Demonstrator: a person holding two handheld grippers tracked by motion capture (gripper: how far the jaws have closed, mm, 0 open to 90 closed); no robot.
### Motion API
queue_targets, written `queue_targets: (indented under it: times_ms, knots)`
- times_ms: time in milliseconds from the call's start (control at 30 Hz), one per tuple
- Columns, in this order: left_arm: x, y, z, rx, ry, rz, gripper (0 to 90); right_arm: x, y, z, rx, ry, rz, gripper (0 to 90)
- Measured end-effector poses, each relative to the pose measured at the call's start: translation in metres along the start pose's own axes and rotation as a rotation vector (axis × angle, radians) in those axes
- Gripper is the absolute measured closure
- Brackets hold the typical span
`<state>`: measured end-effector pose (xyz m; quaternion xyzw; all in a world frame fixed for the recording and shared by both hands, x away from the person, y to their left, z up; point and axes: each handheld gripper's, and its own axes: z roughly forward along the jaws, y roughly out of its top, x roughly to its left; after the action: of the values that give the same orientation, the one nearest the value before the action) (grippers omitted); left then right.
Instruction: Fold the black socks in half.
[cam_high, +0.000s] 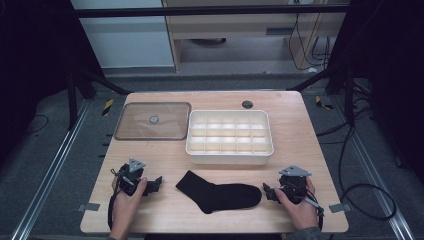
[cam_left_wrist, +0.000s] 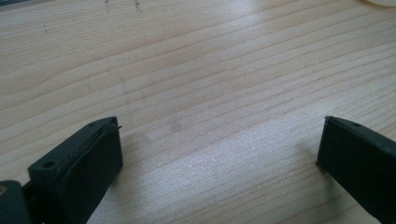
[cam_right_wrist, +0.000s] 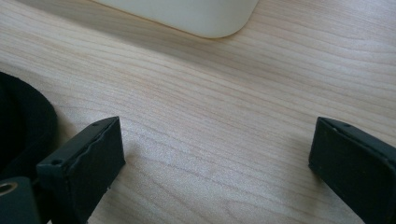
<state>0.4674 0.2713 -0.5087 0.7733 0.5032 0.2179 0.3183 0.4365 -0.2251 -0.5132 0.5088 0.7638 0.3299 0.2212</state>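
A black sock lies flat on the wooden table near the front edge, cuff end to the right. A hand rests my left gripper on the table to the sock's left, jaws pointing toward it. My right gripper sits just right of the sock, its jaws close to the cuff. In the left gripper view the gripper stands open over bare wood. In the right gripper view the gripper is open too, with the sock just outside its left jaw.
A white divided organiser box stands behind the sock; its corner shows in the right gripper view. A clear lid with a round knob lies at the back left. A cable grommet sits near the far edge.
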Motion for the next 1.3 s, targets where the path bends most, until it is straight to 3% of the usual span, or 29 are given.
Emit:
queue_targets:
  times_ms: [300, 367, 467, 633, 700, 800, 833, 900, 967, 1167, 1267, 1300]
  knots:
    - [0.000, -0.001, -0.002, 0.007, -0.010, 0.009, 0.0, 0.001, 0.000, -0.001, 0.001, 0.002, 0.009, 3.6]
    - [0.000, 0.000, -0.004, 0.008, -0.015, 0.015, 5.0, 0.000, 0.000, 0.000, -0.001, -0.001, 0.003, 3.6]
    - [-0.001, 0.001, -0.013, -0.044, -0.029, 0.013, 5.2, 0.001, 0.000, -0.001, 0.001, -0.001, 0.008, 3.6]
    - [-0.003, 0.006, -0.023, -0.088, -0.050, 0.005, 5.6, 0.003, -0.001, -0.001, -0.007, -0.019, 0.016, 6.1]
    - [-0.008, 0.009, -0.029, -0.092, -0.074, 0.015, 5.8, 0.003, 0.000, -0.004, -0.017, -0.008, 0.024, 18.1]
    - [-0.016, 0.018, -0.040, -0.114, -0.102, 0.029, 7.2, 0.008, 0.010, -0.019, -0.063, 0.015, 0.018, 20.0]
    - [-0.016, 0.018, -0.040, -0.114, -0.102, 0.029, 7.2, 0.010, 0.013, -0.025, -0.080, 0.023, 0.004, 22.1]
    - [-0.026, 0.030, -0.049, -0.102, -0.113, 0.078, 7.1, 0.014, 0.020, -0.034, -0.067, 0.021, -0.052, 24.0]
    - [-0.027, 0.032, -0.050, -0.103, -0.119, 0.085, 7.1, 0.017, 0.026, -0.043, -0.058, 0.021, -0.082, 25.3]
    - [-0.030, 0.042, -0.044, -0.062, -0.163, 0.095, 7.6, 0.019, 0.035, -0.059, -0.020, 0.048, -0.073, 32.5]
    - [-0.037, 0.045, -0.044, -0.037, -0.177, 0.123, 7.8, 0.023, 0.041, -0.061, 0.021, 0.073, -0.064, 35.0]
    - [-0.044, 0.048, -0.045, -0.011, -0.160, 0.171, 7.8, 0.027, 0.044, -0.062, 0.038, 0.088, -0.067, 38.1]
